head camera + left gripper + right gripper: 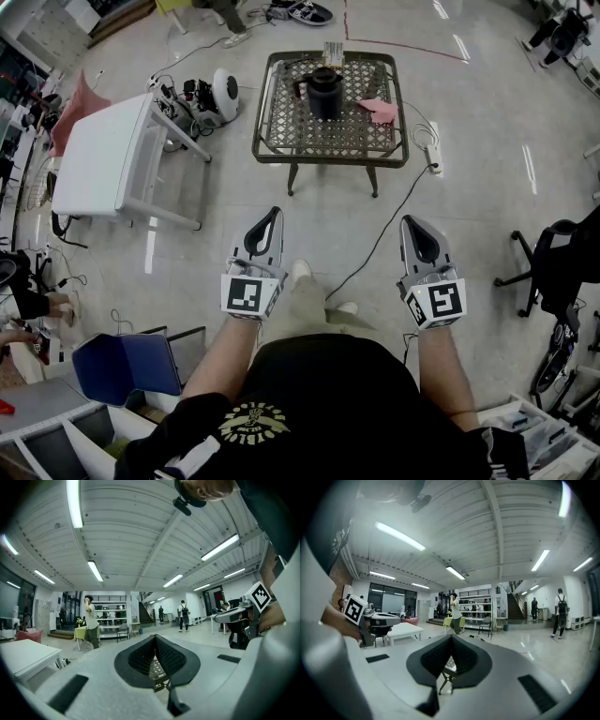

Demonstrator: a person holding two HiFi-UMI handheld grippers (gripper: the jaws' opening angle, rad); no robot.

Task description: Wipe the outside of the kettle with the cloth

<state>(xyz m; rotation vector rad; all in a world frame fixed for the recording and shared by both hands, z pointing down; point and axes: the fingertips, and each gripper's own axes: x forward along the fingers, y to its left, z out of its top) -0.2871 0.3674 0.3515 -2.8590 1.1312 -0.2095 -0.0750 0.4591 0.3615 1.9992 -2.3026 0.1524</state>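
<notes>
Both sets of jaws are clenched with nothing in them. On the left gripper (154,641) the black ribbed pads meet at the tips, and it's the same story on the right gripper (451,640). From the head view, the left gripper (273,216) and right gripper (411,223) are held out roughly level and side by side over the shiny floor (487,112), both aimed at the far table and well short of it.

The kettle (324,92) stands upright near the middle of the tabletop (281,131), so its long axis runs straight up and down with the lid on top. What looks like its handle sticks out to the left. It's a dark, matte-looking cylinder, basically black all over.

The cloth (380,110) is pink and crumpled, lying just right of the kettle and apart from it.

The tabletop is an open metal lattice in a dark rounded-corner frame on thin curved legs. There's something small at its far edge, can't tell what.

On the floor right of the table a white power strip (432,157) lies with a dark cable trailing towards the near side. Off to the left there's a plain white table (103,155).
</notes>
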